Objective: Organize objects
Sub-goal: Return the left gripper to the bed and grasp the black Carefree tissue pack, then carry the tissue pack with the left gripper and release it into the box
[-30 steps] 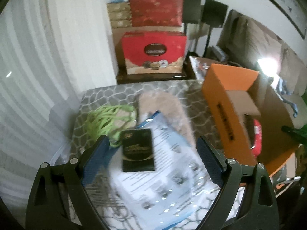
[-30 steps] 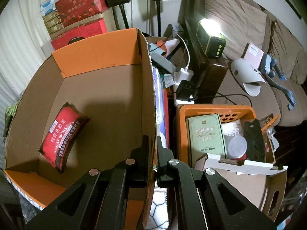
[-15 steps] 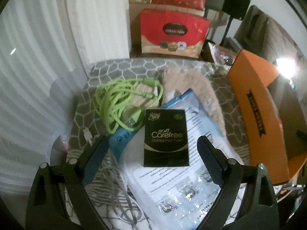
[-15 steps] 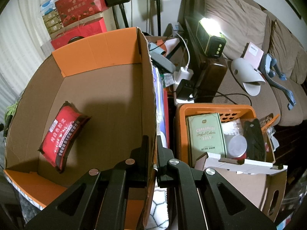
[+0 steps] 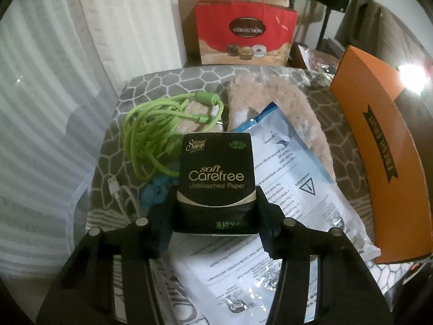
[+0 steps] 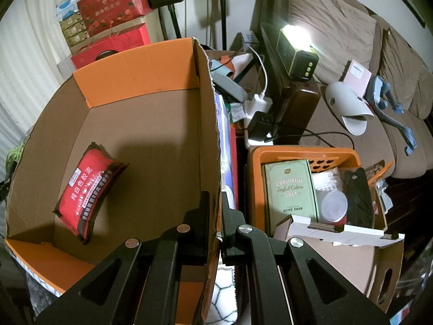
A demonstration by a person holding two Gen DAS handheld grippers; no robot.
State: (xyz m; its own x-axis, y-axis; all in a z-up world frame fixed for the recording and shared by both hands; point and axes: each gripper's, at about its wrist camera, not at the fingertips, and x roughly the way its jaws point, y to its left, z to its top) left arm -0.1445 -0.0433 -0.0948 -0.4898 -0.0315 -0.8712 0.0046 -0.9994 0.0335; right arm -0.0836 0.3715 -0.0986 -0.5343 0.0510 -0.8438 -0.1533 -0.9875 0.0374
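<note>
My left gripper (image 5: 216, 203) is shut on a black tissue pack (image 5: 216, 173) marked "soft Carefree", which lies on a clear plastic bag with printed sheets (image 5: 284, 189). A green cable (image 5: 162, 132) and a beige furry slipper (image 5: 281, 108) lie just beyond it on the patterned table (image 5: 167, 81). My right gripper (image 6: 215, 211) is shut on the right wall of the orange cardboard box (image 6: 208, 124). A red packet (image 6: 86, 189) lies inside the box. The box's outer side (image 5: 384, 157) shows at the right of the left wrist view.
A white USB cable (image 5: 119, 192) lies left of the pack. Red gift boxes (image 5: 243, 38) stand behind the table. An orange basket (image 6: 305, 157) with a green box and jar stands right of the cardboard box, by a brown sofa (image 6: 338, 40).
My left gripper moved forward and down and closed on the black tissue pack. My right gripper kept its hold on the box wall and did not move.
</note>
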